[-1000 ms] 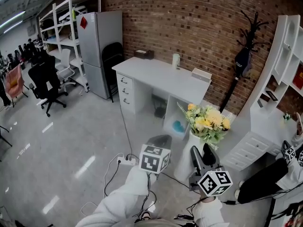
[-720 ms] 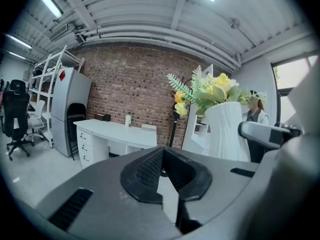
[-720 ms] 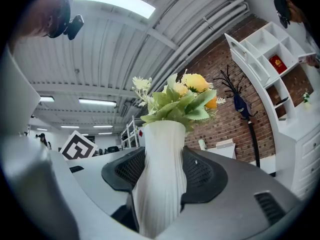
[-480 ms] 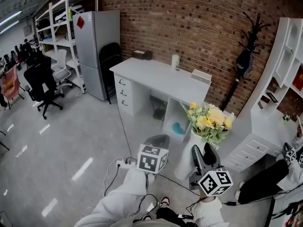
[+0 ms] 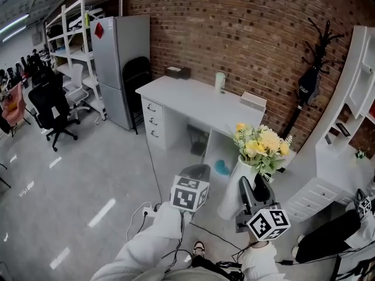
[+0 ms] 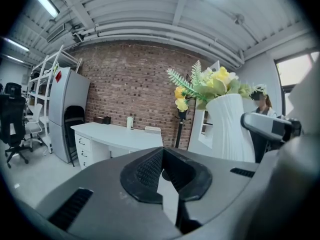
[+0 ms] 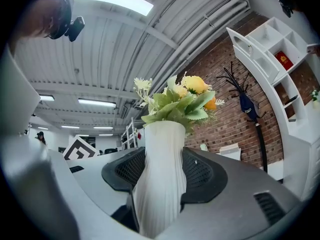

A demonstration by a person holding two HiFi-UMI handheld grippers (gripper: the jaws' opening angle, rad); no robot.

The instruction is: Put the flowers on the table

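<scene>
1. The right gripper has its jaws clamped on the lower body of a white ribbed vase, one pad on each side. The vase stands upright between them.
2. The flowers, yellow and cream with green leaves, stand in the vase's mouth, above the pads and clear of them.
3. The left gripper hangs just to the left of the vase. Its jaws are almost together, with only a thin sliver of light between them and nothing in it.
4. The vase is off the table, held in the air over the grey floor in front of the table's right end.
5. The white table stands against a brick wall. A cup and two boxes sit along its back edge, and the rest of the top is bare.
6. A grey fridge and a black folding chair stand beyond the table's left end. A coat stand and white shelves stand beyond its right end.
7. Compared with a second ago, the grip on the vase is unchanged, the table sits a little nearer, and a shoe now shows at the bottom edge.
</scene>
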